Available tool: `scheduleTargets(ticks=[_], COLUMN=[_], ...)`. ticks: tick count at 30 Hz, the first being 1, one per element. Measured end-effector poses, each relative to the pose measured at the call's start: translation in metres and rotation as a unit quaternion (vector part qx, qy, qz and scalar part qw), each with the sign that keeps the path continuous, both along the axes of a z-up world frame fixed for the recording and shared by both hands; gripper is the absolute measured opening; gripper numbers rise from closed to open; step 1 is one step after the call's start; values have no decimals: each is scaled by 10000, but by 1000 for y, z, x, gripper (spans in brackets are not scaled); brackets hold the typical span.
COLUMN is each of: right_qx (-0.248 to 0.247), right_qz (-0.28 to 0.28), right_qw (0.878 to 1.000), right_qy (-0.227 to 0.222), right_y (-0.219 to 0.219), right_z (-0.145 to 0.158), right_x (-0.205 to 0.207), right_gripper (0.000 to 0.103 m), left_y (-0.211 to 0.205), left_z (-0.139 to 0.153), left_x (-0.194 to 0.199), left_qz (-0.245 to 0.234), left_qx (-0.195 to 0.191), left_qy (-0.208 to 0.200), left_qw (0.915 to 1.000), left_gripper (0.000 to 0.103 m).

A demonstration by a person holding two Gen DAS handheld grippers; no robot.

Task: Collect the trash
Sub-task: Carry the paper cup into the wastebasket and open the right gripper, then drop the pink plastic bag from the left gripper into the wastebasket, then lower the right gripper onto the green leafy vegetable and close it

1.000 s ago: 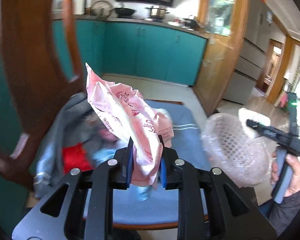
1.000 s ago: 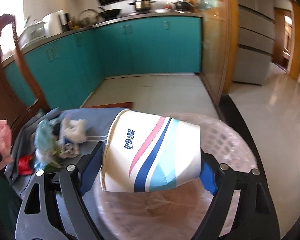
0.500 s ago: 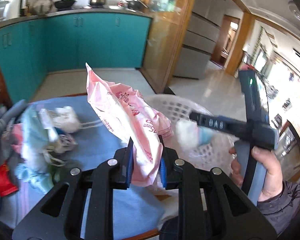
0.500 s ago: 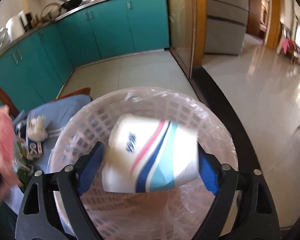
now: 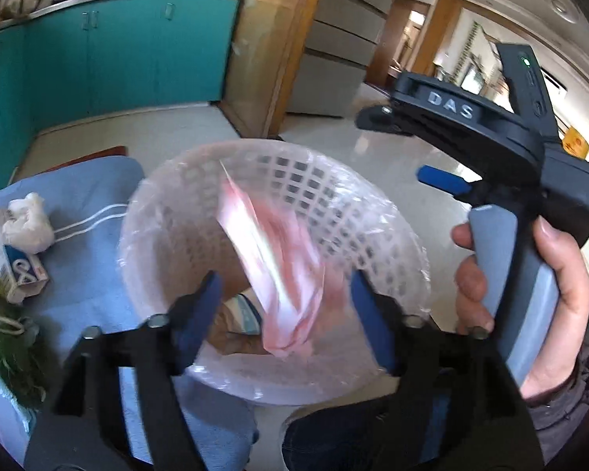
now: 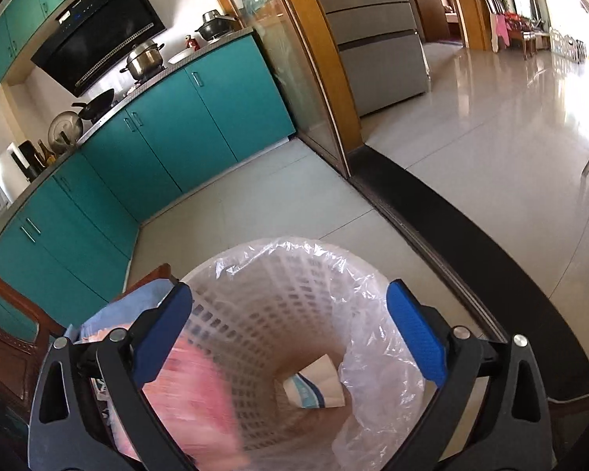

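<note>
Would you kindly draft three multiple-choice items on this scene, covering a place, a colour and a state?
1. Where does the paper cup lie?
A. on the blue cushion
B. at the bottom of the lined basket
C. on the floor

2. What colour is the wrapper between the left gripper fingers?
A. pink
B. green
C. yellow

3. How does the right gripper stand?
A. shut on the cup
B. shut on the liner
C. open, gripping nothing

Answers: 1 B, the cup rests deep inside the basket; 2 A, the blurred wrapper is pink and white; 3 C, its jaws are opening with clear space between them.
</note>
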State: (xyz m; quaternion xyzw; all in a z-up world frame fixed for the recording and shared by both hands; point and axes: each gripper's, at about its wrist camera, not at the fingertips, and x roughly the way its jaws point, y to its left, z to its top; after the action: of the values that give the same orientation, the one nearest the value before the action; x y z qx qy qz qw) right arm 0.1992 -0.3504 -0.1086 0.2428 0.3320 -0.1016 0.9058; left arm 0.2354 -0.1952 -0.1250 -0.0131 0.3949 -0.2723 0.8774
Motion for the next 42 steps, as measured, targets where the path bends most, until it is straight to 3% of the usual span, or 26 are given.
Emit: scheduleTargets(ticks=[3,5,10,15,20,23,31,39,42], right_qx=[-26,-45,-306,-424,-588,-891,-1077,-1184,-1406], right_qz=[102,209,816,1850,3085,3485,3889,4143,4258], right_qw=[9999,9998,9961,9813,9491,9330,9149,9019,8934], right_qy=[-28,-58,-156,-334,-231,-84,123,311,286], right_y=[8,14,56,122,203,246,293,321,332], right_z=[1,2,3,4,-9,-21,-47,-71,-74], right_x=[3,4,15,14,14,13,23,27,22], right_gripper=[97,97,97,97,97,97,97,97,92], left_y=[21,43,112,172,205,223,248,258,259], left_z=[3,5,6,4,1,-2,-4,-4,-4], left_x=[-6,-10,-23,-43,-71,-85,-98,-108,-109], left_qz=[470,1057,2398,3116,3450,3580,3856,3939,3956], left_qx=[255,573,1075,1223,1357,1336,1280,1236,1218], left_qy=[-226,-494,-761,-617,-501,-365,-257,-200,-198], left_qw=[9983,9915,9618,9403,9274,9234,9134,9106,9101], left_gripper=[75,78,82,83,85,85,87,88,88])
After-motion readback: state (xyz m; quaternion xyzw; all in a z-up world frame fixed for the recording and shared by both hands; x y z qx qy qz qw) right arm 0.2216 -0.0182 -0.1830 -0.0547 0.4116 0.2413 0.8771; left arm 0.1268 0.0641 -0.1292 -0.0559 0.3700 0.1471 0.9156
